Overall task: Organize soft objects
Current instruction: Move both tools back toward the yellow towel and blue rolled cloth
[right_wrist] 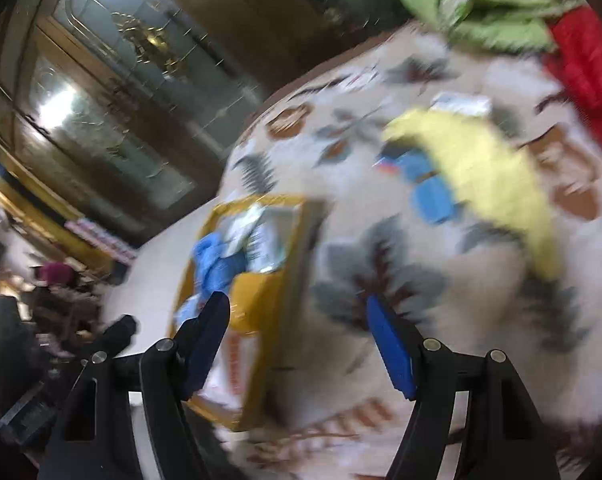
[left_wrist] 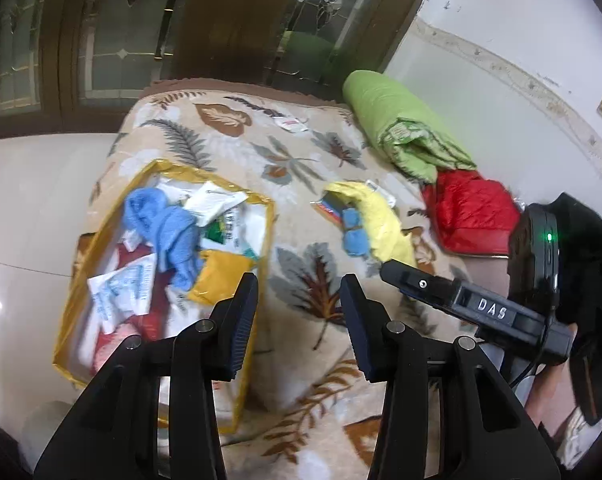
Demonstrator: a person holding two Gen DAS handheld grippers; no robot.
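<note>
The left gripper (left_wrist: pixel 299 308) hangs released above a beige fleece blanket printed with brown and grey leaves (left_wrist: pixel 301 160), nothing between its black ridged pads. Just ahead and to its left lies a clear, yellow-trimmed zip storage bag (left_wrist: pixel 261 204), open at the top, with a crumpled light-blue knitted garment (left_wrist: pixel 165 232) lying inside it among white printed packets. Ahead and to the right, well apart from the pads, a pale yellow soft cloth (left_wrist: pixel 381 220) rests on the blanket, touching a small blue knitted piece (left_wrist: pixel 355 234).

The right gripper (right_wrist: pixel 297 332) is also spread wide and empty, its blue pads over the blanket; the view is blurred. The bag (right_wrist: pixel 301 240) sits just beyond its left finger; the yellow cloth (right_wrist: pixel 489 176) lies farther ahead to the right. A rolled green quilt (left_wrist: pixel 397 128) and red padded fabric (left_wrist: pixel 469 212) rest at the blanket's far right edge.
</note>
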